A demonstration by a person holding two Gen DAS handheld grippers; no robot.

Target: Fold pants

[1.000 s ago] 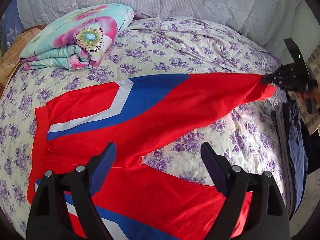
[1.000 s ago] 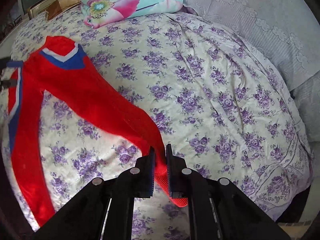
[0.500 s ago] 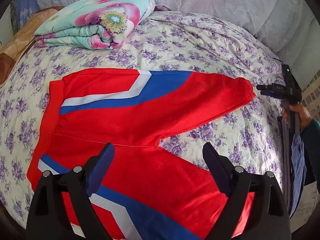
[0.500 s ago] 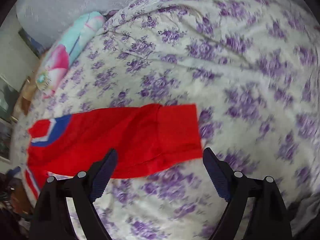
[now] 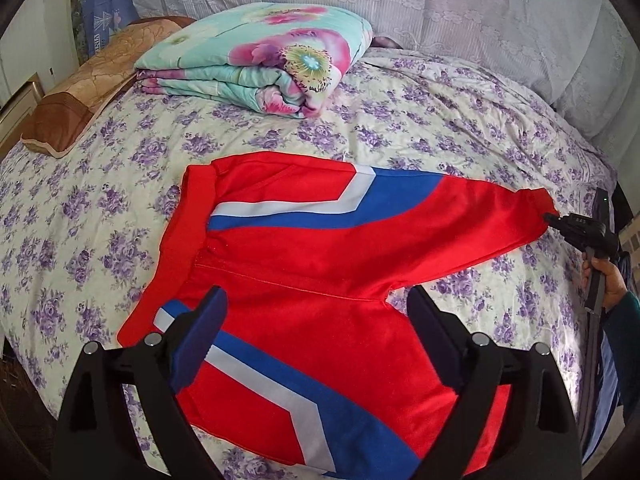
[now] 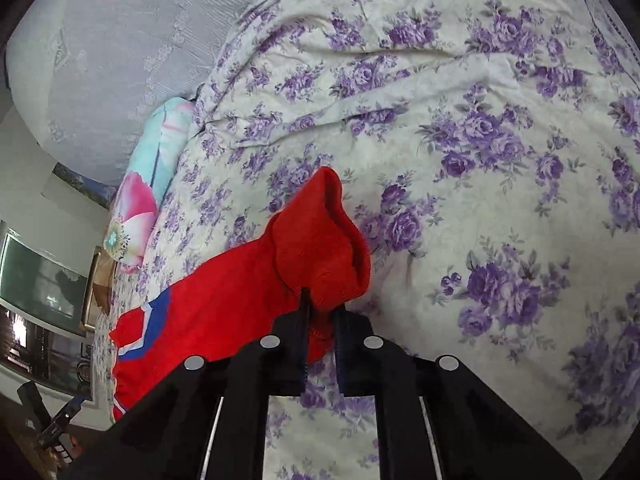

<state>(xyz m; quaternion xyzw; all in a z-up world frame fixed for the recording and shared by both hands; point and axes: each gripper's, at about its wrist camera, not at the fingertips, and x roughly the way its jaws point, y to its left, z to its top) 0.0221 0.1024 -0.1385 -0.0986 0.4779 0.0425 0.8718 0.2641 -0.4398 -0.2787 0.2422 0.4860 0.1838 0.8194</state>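
Red pants [image 5: 304, 256] with blue and white stripes lie spread on the flowered bed sheet [image 5: 80, 220], waistband to the left, legs to the right. My left gripper [image 5: 316, 336] is open and empty, hovering over the near leg by the crotch. My right gripper [image 6: 320, 324] is shut on the ribbed cuff [image 6: 324, 248] of the far leg and lifts it slightly. It also shows in the left wrist view [image 5: 560, 222] at the far leg's end.
A folded floral quilt [image 5: 260, 60] and a brown pillow [image 5: 84, 96] lie at the head of the bed. A lace-covered headboard [image 5: 400, 0] runs behind. Dark clothes [image 5: 608, 364] hang off the bed's right edge.
My right gripper let go of the far leg's cuff, opened, then shut on it again. My left gripper pulled back and rose over the near leg.
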